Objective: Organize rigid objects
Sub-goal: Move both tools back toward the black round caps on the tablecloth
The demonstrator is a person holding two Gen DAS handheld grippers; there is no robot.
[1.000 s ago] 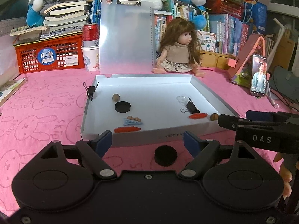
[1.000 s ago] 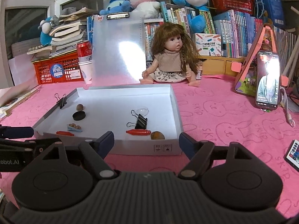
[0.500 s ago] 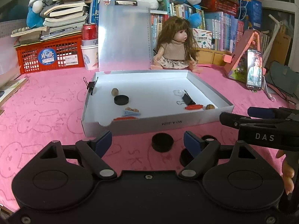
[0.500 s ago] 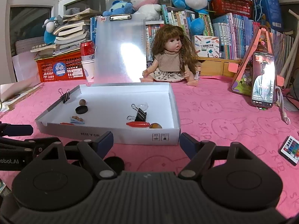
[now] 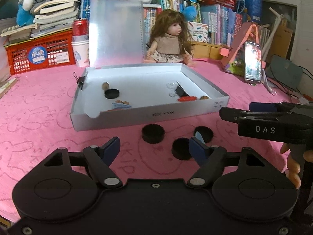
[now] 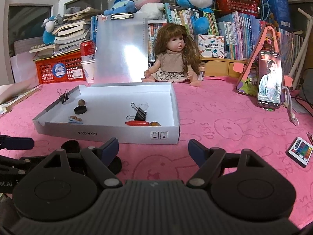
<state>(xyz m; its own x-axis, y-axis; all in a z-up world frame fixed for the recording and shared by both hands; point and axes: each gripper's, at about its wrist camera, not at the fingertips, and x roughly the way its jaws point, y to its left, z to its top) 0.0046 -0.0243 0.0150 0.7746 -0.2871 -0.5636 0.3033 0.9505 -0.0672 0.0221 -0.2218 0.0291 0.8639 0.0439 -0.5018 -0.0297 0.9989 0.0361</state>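
A shallow white box (image 5: 148,115) lies on the pink cloth. It holds a black round cap (image 5: 111,93), a nut, a black binder clip (image 6: 139,113), a red piece (image 6: 137,123) and small bits. Three more black caps (image 5: 153,133) (image 5: 203,134) (image 5: 181,151) sit on the cloth in front of the box. My left gripper (image 5: 154,146) hovers just short of them, its jaws closing with nothing pressed between them. Its right finger (image 5: 196,145) overlaps two caps. My right gripper (image 6: 153,149) is open and empty, facing the box's (image 6: 97,133) front wall.
Behind the box stand a clipboard (image 5: 115,31), a doll (image 5: 170,39), a red crate (image 5: 39,52) and a can on stacked cups (image 5: 80,39). A phone on a stand (image 6: 270,78) is at the right, and a remote (image 6: 299,152) lies near the right edge.
Both views have drawn back from the box. Two more black caps have come into the left wrist view. The left jaws have narrowed.
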